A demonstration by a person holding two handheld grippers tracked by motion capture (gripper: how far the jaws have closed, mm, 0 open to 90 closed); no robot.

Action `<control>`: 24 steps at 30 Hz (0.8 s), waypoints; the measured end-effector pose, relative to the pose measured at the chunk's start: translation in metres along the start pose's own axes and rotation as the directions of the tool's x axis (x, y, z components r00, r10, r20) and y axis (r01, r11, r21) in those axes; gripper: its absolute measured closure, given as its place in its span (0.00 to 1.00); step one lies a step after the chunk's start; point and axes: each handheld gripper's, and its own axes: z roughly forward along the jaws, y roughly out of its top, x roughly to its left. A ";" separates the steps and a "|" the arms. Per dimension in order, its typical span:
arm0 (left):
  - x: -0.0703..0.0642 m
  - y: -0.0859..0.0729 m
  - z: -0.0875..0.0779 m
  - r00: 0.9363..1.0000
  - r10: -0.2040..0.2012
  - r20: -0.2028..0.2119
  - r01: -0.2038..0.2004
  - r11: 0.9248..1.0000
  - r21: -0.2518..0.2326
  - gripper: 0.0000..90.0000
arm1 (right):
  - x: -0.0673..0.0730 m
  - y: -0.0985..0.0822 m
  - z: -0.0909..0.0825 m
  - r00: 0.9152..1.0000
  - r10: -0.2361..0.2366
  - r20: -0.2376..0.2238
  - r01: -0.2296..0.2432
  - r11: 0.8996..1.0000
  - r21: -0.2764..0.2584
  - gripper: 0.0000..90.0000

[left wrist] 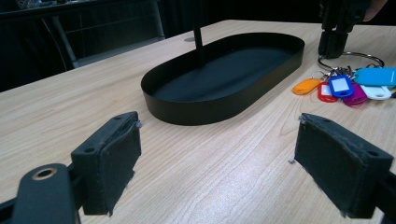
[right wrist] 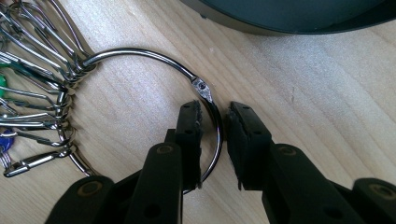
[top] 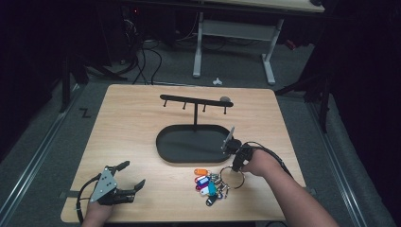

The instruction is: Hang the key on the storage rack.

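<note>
Straddling key ring point(right wrist: 140, 55) | right gripper point(right wrist: 214, 122) | tag labels unreadable

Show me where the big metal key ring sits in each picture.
High view: key ring lies lower right of centre, beside the right tongs.
Left gripper view: far upper right, behind the coloured tags.
Right gripper view: centre, its wire between the pads.
Shared landmark: black oval tray.

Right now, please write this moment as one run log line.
right tongs: astride key ring, small gap on one side | left tongs: open, idle | tray: empty
</note>
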 end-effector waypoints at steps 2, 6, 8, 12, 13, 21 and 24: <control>0.000 0.000 0.000 1.000 0.000 -0.001 0.000 1.000 0.001 0.17 | 0.000 0.001 0.000 1.000 -0.005 0.003 0.005 1.000 0.003 0.81; 0.000 0.000 0.000 1.000 0.000 -0.001 0.000 1.000 -0.001 0.17 | -0.001 0.001 0.000 1.000 0.006 0.003 -0.006 1.000 0.004 0.80; 0.000 0.000 0.000 1.000 0.002 0.001 -0.002 1.000 0.002 0.17 | 0.001 0.001 0.000 1.000 0.008 -0.001 -0.008 1.000 0.011 0.83; 0.000 0.000 0.000 1.000 0.002 -0.001 -0.002 1.000 0.000 0.17 | 0.002 0.002 0.000 1.000 -0.008 -0.005 0.008 1.000 0.012 0.88; 0.000 0.000 0.000 1.000 0.002 -0.001 -0.002 1.000 0.000 0.17 | 0.003 0.002 0.000 1.000 -0.007 -0.003 0.007 1.000 0.018 0.88; 0.000 0.000 0.000 1.000 0.004 0.000 -0.004 1.000 0.002 0.17 | 0.003 0.003 0.000 1.000 -0.011 -0.005 0.011 1.000 0.019 0.90; 0.000 0.000 0.000 1.000 0.002 -0.001 -0.002 1.000 0.001 0.17 | 0.004 0.003 0.000 1.000 -0.019 -0.002 0.019 1.000 0.019 0.91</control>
